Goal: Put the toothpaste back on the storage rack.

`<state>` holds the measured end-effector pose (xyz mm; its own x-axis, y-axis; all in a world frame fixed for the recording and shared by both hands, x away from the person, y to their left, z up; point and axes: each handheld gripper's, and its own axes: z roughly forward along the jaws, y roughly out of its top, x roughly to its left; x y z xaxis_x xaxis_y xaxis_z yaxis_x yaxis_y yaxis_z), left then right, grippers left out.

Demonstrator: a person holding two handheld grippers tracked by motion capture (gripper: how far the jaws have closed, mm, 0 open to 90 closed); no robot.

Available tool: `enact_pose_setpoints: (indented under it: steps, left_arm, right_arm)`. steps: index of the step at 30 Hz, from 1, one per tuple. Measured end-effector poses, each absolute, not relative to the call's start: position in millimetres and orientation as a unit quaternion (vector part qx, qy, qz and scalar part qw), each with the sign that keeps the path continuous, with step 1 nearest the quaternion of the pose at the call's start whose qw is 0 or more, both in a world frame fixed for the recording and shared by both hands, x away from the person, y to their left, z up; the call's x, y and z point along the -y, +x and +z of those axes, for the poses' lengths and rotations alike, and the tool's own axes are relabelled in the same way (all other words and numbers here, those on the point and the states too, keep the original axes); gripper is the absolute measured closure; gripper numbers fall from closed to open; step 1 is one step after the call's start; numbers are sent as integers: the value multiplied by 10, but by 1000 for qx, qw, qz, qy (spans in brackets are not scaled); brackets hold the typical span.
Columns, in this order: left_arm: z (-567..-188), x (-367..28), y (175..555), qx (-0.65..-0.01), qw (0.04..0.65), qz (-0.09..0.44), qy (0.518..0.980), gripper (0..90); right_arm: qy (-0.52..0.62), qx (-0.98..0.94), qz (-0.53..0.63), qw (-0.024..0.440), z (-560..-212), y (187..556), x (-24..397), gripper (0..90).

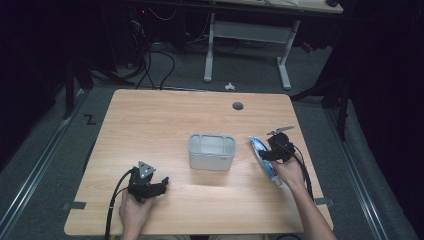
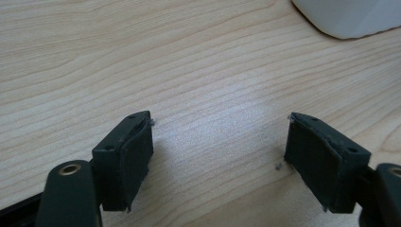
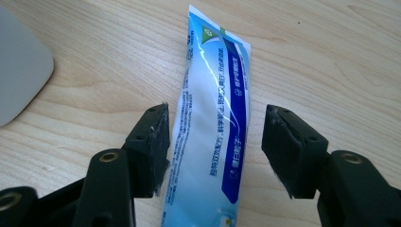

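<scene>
Right tongs (image 3: 215,146) straddle a blue-and-white toothpaste tube (image 3: 213,132) that lies flat on the wooden counter (image 1: 160,125). Their jaws stand apart, one on each side of the tube, and neither pad looks pressed against it yet. Seen from the high view, the tube (image 1: 264,159) rests near the counter's right edge, just to the right of a pale grey open-topped box (image 1: 211,151) at the middle of the counter.

Left tongs (image 1: 156,186) sit low over bare wood at the near left, well apart from the tube. Their jaws are also spread wide, with nothing between them; a corner of the box (image 2: 350,16) shows at the top right of their view.

Several things could go wrong with the pickup. The tube is soft and flat, so a hard squeeze might crease it or push paste toward the cap. It appears to sit closer to the left pad than the right, so as the jaws come together one side may nudge it sideways and twist it out of line. A grip placed far from the tube's middle could let the free end droop or swing when lifted.
</scene>
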<state>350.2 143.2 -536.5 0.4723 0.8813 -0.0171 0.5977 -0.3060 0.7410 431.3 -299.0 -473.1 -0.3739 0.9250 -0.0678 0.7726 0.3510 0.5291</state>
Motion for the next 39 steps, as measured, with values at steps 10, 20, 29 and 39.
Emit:
enact_pose_setpoints:
  steps: [10, 20, 29, 39]
  left_arm:
    - [-5365, -1432, 3501, -473, 352, 201, 783, 245]
    - [-5365, -1433, 3497, -472, 352, 202, 783, 244]
    - [-5366, -1433, 3497, -473, 352, 202, 782, 244]
    - [-5366, -1433, 3496, -472, 352, 202, 782, 244]
  right_arm:
    - [532, -805, 195, 177, -4766, 4419, 2946, 436]
    - [545, -808, 171, 142, -4871, 4558, 2917, 426]
    - [555, -810, 149, 121, -4891, 4628, 2899, 424]
    - [569, -804, 142, 97, -4897, 4688, 2916, 441]
